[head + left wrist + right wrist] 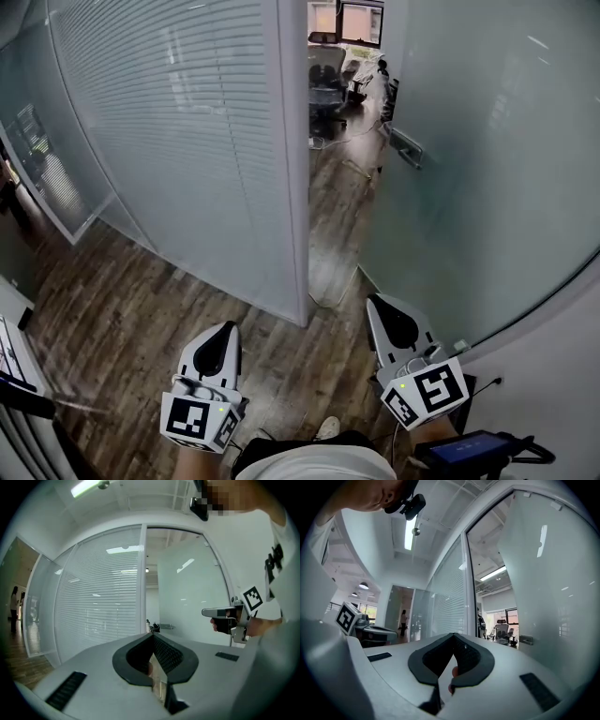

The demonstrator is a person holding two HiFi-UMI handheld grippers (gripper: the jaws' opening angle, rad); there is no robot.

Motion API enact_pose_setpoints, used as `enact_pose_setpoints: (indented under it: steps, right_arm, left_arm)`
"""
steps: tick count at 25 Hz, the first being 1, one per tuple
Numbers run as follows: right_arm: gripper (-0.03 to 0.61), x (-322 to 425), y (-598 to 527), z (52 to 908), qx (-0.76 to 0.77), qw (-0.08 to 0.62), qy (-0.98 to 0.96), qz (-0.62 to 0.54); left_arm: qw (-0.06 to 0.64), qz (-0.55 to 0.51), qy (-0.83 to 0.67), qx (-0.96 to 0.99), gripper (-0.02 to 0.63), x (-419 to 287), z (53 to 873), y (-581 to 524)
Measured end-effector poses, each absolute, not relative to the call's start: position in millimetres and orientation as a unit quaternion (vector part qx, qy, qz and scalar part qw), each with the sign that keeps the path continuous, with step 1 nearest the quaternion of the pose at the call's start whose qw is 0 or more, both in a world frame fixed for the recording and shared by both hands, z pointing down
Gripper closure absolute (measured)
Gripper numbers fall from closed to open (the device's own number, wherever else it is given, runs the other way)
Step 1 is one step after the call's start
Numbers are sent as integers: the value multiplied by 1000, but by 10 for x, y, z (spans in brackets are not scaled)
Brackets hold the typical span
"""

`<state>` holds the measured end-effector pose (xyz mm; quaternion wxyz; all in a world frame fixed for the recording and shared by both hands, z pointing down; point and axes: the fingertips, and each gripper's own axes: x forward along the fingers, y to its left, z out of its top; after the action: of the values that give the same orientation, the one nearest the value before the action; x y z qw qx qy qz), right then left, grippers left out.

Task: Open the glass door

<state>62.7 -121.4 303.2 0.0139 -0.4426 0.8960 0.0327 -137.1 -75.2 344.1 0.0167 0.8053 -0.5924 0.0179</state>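
glass door (487, 187) ajar, ahead-right of the right gripper (379, 305); its handle (405, 145) lies well beyond the tips. right gripper and left gripper (228, 330) both clenched, empty. best pressed squarely near the handle with closed tips.

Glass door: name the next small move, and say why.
Probably ease the right gripper forward to the handle: the glass door stands only partly swung in, the handle is ahead on that side, and the shut, empty gripper touches nothing.

Glass door (487, 169) cut by right edge; distant person (14, 606) tiny, indistinct.
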Motion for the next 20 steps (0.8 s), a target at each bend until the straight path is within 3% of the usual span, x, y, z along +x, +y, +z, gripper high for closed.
enact_pose_setpoints:
  steps: [20]
  right_arm:
    - [577,-404,-1136,2884,-415,-9,909,35]
  left_arm:
    - [12,13,-635,772,615,-2462,3258,-467]
